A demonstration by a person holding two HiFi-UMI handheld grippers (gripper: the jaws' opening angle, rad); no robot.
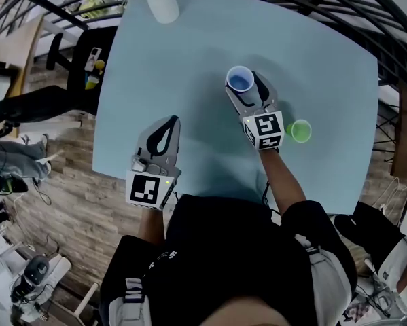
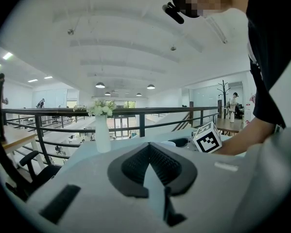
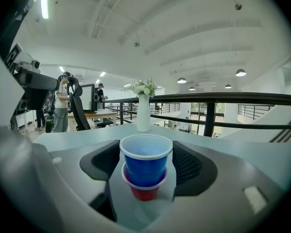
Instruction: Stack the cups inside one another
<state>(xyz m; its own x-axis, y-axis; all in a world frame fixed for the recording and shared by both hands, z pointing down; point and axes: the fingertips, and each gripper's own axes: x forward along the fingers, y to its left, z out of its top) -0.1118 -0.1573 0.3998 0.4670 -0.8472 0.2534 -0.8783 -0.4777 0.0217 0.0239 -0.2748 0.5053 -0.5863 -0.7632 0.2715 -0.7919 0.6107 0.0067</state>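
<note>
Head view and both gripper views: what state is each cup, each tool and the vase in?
Blue cup: upright, nested in the red cup.
Red cup: upright, under the blue cup.
Green cup: upright, empty, standing apart on the table.
Right tool: shut on the blue cup.
Left tool: shut, empty.
Vase: upright, flowers in it.

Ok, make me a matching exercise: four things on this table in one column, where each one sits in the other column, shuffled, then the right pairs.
Things
1. blue cup
2. red cup
3. green cup
4. white vase

Places
A. alone on the table, right of the right gripper
B. at the table's far edge
C. nested in another cup, between the right gripper's jaws
D. underneath, holding another cup

Pairs: 1-C; 2-D; 3-A; 4-B
</note>
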